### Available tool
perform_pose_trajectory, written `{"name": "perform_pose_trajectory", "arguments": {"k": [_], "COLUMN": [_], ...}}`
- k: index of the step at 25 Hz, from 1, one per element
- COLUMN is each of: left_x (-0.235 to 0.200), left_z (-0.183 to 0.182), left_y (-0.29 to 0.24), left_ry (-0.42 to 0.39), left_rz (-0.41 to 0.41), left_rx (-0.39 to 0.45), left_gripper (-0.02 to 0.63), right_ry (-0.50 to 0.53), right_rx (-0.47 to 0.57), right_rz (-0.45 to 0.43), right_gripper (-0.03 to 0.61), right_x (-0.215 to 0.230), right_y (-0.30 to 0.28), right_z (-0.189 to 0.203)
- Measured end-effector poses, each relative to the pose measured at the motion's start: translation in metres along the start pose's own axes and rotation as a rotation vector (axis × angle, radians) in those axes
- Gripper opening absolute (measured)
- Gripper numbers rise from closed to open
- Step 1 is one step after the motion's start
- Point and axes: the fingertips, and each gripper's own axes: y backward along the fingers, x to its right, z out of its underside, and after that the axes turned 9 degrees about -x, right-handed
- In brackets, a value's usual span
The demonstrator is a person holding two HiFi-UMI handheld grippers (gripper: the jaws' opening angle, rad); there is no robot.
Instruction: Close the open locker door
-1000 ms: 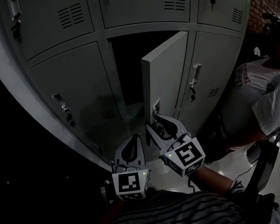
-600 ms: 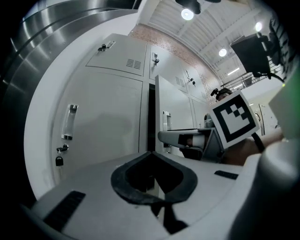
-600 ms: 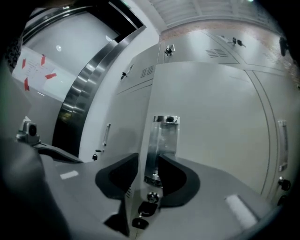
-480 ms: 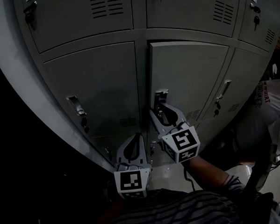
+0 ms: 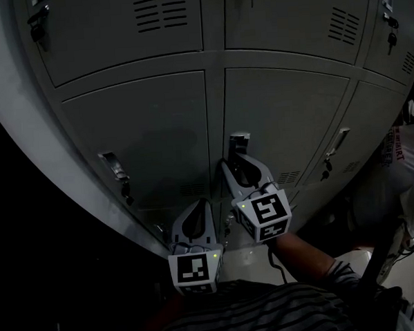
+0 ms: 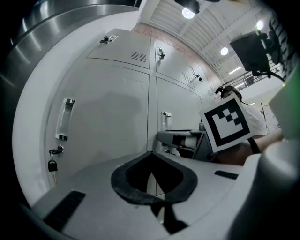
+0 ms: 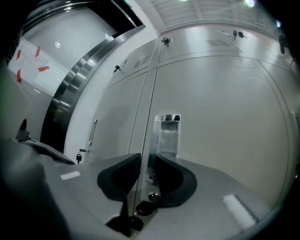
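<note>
"So, where is the door (image 5: 287, 115) from where you sit?"

"Straight ahead of my right tool (image 5: 236, 160). From the head camera it lies flush with the lockers round it, with no dark gap along its edge. In the right tool's own view the door (image 7: 220, 103) fills everything right of the seam."

"And the right tool (image 7: 149, 157) itself?"

"Its jaws are closed on the handle (image 7: 165, 133), one pad on each side of that upright clear bar with the chrome cap. The bar rises above the pads. Below it, nearer the camera, the lock (image 7: 149, 196) sits between the pads. From above, the handle (image 5: 239, 144) shows just past the tips."

"What about your left?"

"The left tool (image 5: 207, 201) hangs lower than the right one and to its left, close beside it but apart. Its jaws are together, tips meeting, with nothing in them. In its own view the left tool (image 6: 151, 153) faces the locker fronts, and the handle (image 6: 165, 119) stands up and to its right."

"Anything else nearby?"

"Left of the left tool is the neighbour's handle (image 6: 65, 119), with a key (image 6: 51, 163) hanging under it. Far right of the right tool there is a person (image 5: 407, 151) in a white shirt."
</note>
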Motion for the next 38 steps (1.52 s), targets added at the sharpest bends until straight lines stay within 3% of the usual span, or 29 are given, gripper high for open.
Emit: {"name": "perform_pose_trajectory", "arguments": {"k": [5,11,18,21,28,30,38], "left_x": [0.014,0.054,0.145,0.191,0.292,0.307,0.32], "left_z": [0.006,0.006,0.022,0.039,0.065,0.063,0.061], "left_y": [0.008,0.039,0.117,0.16,0.265,0.29,0.352], "left_ry": [0.003,-0.01,-0.013,-0.011,-0.026,-0.033,-0.047], "left_rz": [0.002,0.012,0.03,0.032,0.035,0.025,0.013], "left_rx": [-0.019,-0.013,0.021,0.02,-0.055,-0.051,-0.035], "left_gripper": [0.005,0.005,0.005,0.005,0.005,0.005,0.005], "right_ry": [-0.05,-0.105,-0.152,-0.157,-0.216,-0.221,-0.236], "right_rx": [0.038,0.08,0.054,0.04,-0.006,-0.014,-0.03], "right_rz": [-0.036,-0.049,-0.074,-0.07,-0.06,-0.056,-0.066], "right_gripper": [0.186,0.179,0.171,0.156,0.056,0.0,0.0], "right_x": [-0.003,-0.01,-0.035,-0.045,-0.061,-0.068,-0.108], "right_y": [0.021,0.1,0.243,0.312,0.457,0.486,0.539], "right_z": [-0.007,-0.011,0.02,0.035,0.063,0.065,0.061]}}
